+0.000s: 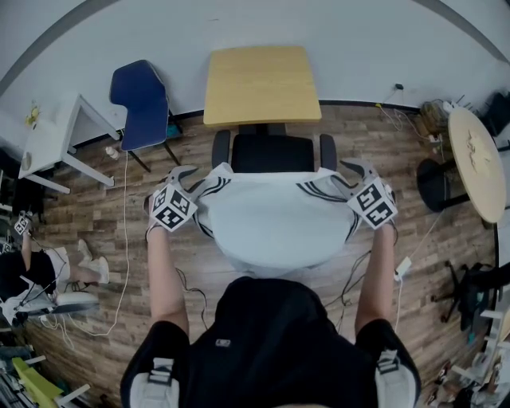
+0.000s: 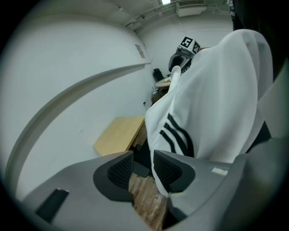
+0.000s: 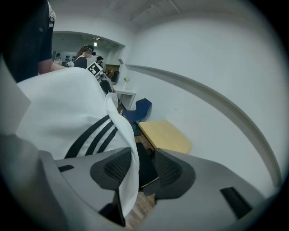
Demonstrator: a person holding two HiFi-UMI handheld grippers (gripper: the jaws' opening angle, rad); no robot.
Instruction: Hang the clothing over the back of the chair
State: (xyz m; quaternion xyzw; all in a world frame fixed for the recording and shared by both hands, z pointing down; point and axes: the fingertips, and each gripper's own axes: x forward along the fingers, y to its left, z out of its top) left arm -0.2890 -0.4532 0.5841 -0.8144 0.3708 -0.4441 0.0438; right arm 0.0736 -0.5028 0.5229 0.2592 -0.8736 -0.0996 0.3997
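Your left tongs (image 1: 182, 174) and right tongs (image 1: 360, 170) stand wide open, gripping nothing; the white clothing (image 1: 275, 219) drapes over the chair (image 1: 271, 153) back, its edges loose between them.

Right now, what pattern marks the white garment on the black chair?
Three black stripes on the white garment, clearest in the left gripper view.

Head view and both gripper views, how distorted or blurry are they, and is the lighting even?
Head view: strong fisheye, the baseboard bends into an arc; sharp, evenly lit, white garment not blown out. Left gripper view: black corners, ceiling light clips white. Right gripper view: black corners, wall rail curves.
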